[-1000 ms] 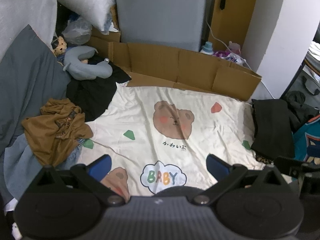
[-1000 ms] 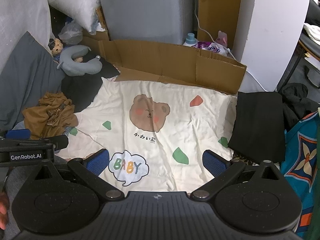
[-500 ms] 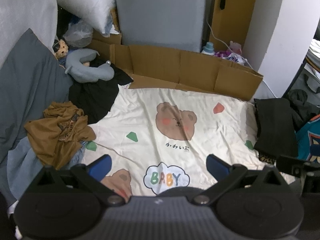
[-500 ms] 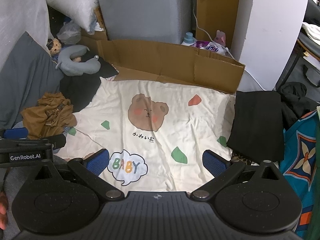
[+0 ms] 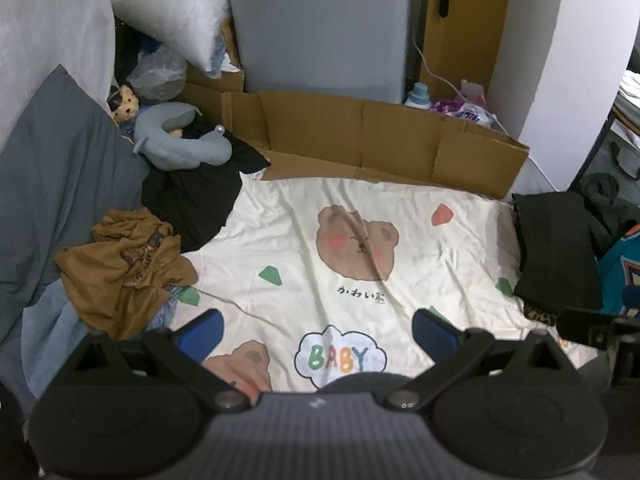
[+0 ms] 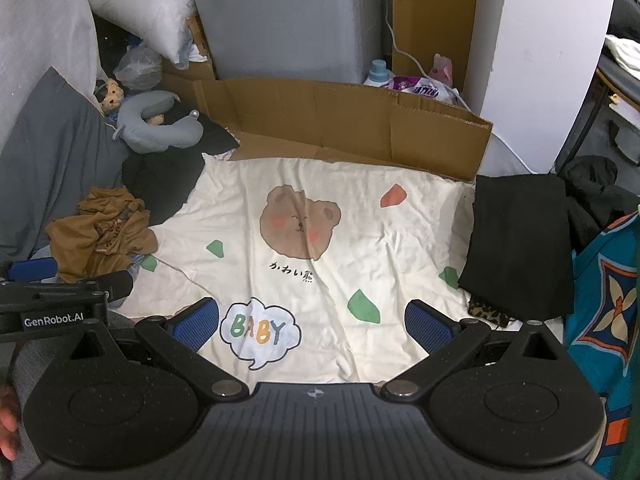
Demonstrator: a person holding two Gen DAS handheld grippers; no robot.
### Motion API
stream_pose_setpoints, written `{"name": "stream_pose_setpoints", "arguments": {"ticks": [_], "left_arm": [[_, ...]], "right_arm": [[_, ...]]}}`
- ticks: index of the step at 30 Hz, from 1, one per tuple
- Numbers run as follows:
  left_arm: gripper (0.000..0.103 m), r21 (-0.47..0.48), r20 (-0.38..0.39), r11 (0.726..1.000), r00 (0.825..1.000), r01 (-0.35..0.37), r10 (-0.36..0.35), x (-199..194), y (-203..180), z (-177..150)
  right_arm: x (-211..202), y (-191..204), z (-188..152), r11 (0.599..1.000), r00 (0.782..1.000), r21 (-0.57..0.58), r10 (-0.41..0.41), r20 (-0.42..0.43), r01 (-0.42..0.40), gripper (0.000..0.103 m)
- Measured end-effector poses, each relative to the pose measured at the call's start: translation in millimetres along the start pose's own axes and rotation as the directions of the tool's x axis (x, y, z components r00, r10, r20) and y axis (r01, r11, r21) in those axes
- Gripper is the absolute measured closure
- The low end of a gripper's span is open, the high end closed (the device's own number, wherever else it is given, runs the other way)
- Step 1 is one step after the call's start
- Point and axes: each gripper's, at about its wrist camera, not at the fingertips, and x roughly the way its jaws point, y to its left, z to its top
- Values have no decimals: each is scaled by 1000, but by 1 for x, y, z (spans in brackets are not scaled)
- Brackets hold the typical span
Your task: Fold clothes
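A crumpled brown garment [image 5: 120, 268] lies at the left edge of the cream bear-print sheet [image 5: 420, 264]; it also shows in the right wrist view [image 6: 100, 236]. A folded black garment [image 5: 556, 252] lies at the sheet's right edge, also in the right wrist view [image 6: 520, 240]. A loose black garment [image 5: 196, 196] lies at the back left. My left gripper [image 5: 318, 332] is open and empty above the sheet's near edge. My right gripper [image 6: 312, 324] is open and empty beside it, over the "BABY" print [image 6: 260, 332].
A flattened cardboard box [image 5: 380, 136] stands along the sheet's far edge before a grey cabinet [image 5: 320, 24]. A grey neck pillow [image 5: 180, 140], a bear toy [image 5: 126, 100] and a grey cushion [image 5: 56, 160] are at the left. A teal patterned cloth [image 6: 604, 292] is at the right.
Both grippers have drifted slightly back and up, so the scene sits a little lower in view. Jaws stay open; no garment has moved.
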Motion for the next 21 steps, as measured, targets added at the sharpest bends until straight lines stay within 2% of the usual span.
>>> {"name": "stream_pose_setpoints", "arguments": {"ticks": [21], "left_arm": [[1,38,15,999,1000,-1,1,-2,-6,-5]], "right_arm": [[1,-1,-3,1000,1000,7,-7,3,7,1]]}}
